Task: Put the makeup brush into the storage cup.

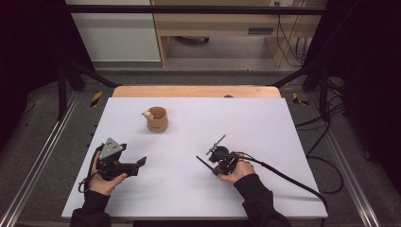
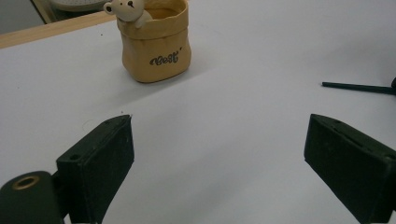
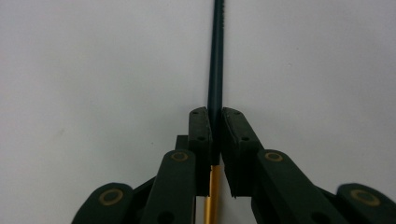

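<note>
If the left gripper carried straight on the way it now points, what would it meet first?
Most likely the small tan pouch with the bear figure at its rim. It stands ahead between the open jaws of the left gripper, slightly left of centre, so the gripper might just pass beside it; bare table lies between.

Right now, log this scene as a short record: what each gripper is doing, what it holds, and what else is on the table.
left gripper: open, holding nothing, resting low over the table
right gripper: shut on the pencil
pencil: dark green shaft, pointing out past the jaws, gold end behind them
pouch: tan, upright, toy bear at its rim
table: white top
</note>
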{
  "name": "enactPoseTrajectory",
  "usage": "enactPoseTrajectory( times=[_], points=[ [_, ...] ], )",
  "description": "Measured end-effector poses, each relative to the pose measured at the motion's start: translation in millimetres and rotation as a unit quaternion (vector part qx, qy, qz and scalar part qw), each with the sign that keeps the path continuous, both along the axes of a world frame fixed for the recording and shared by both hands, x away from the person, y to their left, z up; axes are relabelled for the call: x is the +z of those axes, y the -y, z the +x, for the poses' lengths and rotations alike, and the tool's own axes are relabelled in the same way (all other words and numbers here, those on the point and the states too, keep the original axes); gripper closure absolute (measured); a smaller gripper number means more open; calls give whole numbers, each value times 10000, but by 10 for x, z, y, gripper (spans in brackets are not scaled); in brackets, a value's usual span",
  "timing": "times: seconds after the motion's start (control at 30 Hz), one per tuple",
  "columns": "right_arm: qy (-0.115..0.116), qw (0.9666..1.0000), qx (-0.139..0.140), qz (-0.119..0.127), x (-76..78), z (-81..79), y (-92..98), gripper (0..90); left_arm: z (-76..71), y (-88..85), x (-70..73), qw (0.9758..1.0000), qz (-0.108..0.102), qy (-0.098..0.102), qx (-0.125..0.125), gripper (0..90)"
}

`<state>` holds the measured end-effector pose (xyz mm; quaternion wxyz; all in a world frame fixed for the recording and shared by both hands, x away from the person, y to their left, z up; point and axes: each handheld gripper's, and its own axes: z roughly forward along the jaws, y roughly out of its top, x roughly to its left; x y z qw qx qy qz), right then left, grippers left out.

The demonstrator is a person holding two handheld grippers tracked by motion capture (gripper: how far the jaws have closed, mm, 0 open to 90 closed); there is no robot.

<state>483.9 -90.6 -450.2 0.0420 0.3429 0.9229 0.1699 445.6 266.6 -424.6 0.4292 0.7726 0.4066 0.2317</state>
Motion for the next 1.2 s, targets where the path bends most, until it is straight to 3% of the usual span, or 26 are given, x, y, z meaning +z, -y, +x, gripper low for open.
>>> enactPoseTrajectory(
  times=[0.7, 1.2],
  points=[
    [18, 9999, 141, 70, 32, 7, 20, 832, 1, -3, -1, 10000, -7, -6, 0, 77],
    [308, 9992, 134, 209, 415, 16, 189, 832, -3, 8, 7, 10000, 25, 1, -45, 77]
  ],
)
